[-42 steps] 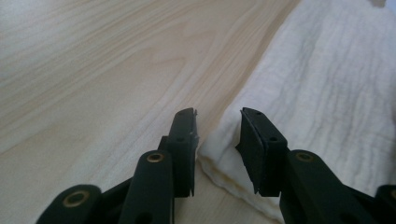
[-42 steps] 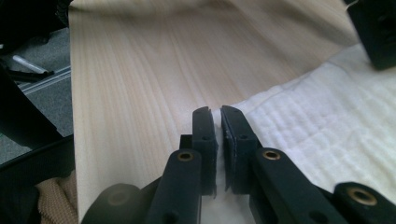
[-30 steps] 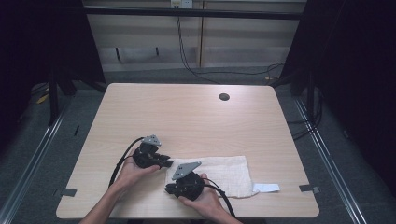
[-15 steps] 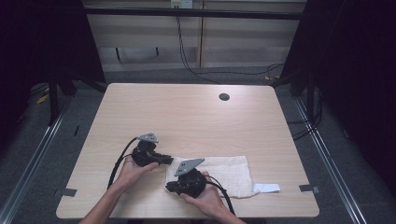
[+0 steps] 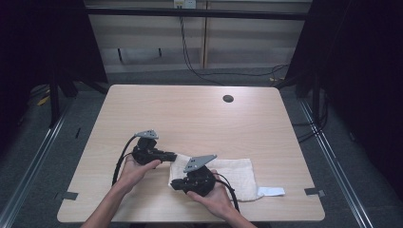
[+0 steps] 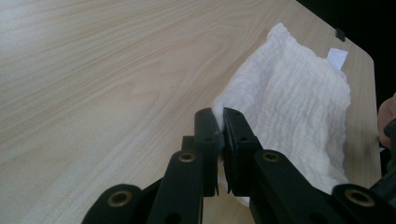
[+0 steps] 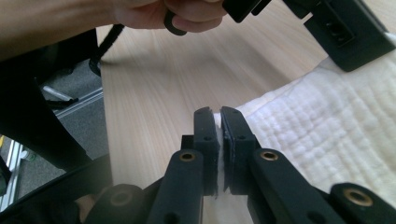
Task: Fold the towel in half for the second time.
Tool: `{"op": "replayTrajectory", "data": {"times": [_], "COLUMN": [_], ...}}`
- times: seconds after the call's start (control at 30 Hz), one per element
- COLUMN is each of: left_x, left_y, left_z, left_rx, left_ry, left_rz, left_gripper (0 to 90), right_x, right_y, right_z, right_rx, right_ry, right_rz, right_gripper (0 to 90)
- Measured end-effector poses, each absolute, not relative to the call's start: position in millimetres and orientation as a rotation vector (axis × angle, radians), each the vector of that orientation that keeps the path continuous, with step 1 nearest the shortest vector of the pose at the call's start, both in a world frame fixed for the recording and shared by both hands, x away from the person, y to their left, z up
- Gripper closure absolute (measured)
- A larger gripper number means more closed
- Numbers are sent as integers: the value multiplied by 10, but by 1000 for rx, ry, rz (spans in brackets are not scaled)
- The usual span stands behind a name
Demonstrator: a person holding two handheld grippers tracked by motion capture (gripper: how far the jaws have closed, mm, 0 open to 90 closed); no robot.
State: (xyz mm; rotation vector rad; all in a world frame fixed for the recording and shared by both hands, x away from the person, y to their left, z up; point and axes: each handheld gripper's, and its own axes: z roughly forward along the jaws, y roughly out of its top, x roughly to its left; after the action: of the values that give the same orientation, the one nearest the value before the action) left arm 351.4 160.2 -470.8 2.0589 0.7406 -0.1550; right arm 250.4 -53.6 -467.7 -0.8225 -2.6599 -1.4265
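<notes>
A white waffle-weave cloth (image 5: 234, 175) lies flat near the front edge of the wooden table (image 5: 190, 118), with a small white tag (image 5: 271, 191) at its right end. My left gripper (image 5: 172, 155) holds the cloth's far left corner (image 6: 219, 106), jaws shut on it and the corner lifted a little. My right gripper (image 5: 174, 184) is shut on the near left corner (image 7: 217, 116), pointing left. The cloth (image 6: 299, 102) stretches away from the left jaws, and the cloth (image 7: 336, 126) spreads to the right of the right jaws.
A dark round hole (image 5: 228, 99) sits in the table's far right part. Black cables trail from both grippers toward the person's forearms. Bare wood (image 5: 190, 118) lies beyond the cloth. Floor rails run on both sides of the table.
Both grippers have shifted slightly right along the cloth's left edge and hold its two left corners; the cloth's left end is lifted a little.
</notes>
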Motion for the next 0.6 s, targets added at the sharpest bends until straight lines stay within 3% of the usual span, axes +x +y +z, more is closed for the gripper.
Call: {"op": "replayTrajectory", "data": {"times": [0.6], "left_x": [3515], "left_y": [1743], "left_z": [-4478], "left_rx": [2006], "left_ry": [745], "left_rz": [-132], "left_gripper": [851], "right_x": [2463], "right_y": [-616], "right_z": [-4403], "right_rx": [-845], "right_ry": [-2611], "right_rz": [-1541], "right_gripper": [858]}}
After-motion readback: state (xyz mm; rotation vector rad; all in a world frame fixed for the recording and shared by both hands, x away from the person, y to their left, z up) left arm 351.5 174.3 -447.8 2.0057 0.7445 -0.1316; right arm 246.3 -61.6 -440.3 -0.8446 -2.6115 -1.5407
